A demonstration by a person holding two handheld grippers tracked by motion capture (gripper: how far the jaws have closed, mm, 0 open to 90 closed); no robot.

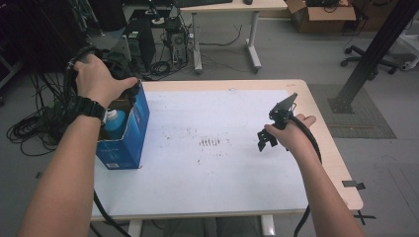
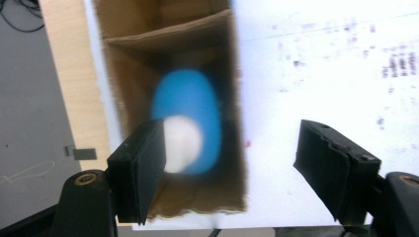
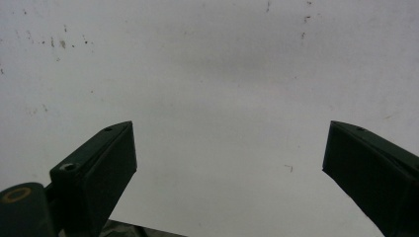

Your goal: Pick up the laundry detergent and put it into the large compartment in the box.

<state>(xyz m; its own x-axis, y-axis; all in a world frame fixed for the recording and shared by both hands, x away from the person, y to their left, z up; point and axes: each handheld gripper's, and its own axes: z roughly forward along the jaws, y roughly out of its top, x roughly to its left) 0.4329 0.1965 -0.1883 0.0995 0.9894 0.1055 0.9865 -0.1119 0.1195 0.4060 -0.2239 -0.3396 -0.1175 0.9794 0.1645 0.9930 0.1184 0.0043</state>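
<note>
A blue cardboard box (image 1: 129, 140) stands open-topped at the table's left edge. Inside it lies a blue bottle (image 1: 116, 124) with a white cap. My left gripper (image 1: 131, 93) hovers over the box's far end, mostly hidden under the hand. In the left gripper view the left gripper (image 2: 230, 134) is open and looks down into the box (image 2: 128, 64); the blurred bottle (image 2: 190, 106) and its white cap (image 2: 182, 143) lie well below the jaws, untouched. My right gripper (image 1: 265, 139) hangs open over the right half of the white table sheet (image 1: 212, 173), and the right gripper (image 3: 230, 136) holds nothing.
Dark smudges (image 1: 212, 142) mark the sheet's middle. Coiled cables (image 1: 34, 123) lie on the floor to the left. A desk (image 1: 227, 19) stands behind the table, with a black slanted post (image 1: 370, 54) and a chair base (image 1: 365, 61) at the right.
</note>
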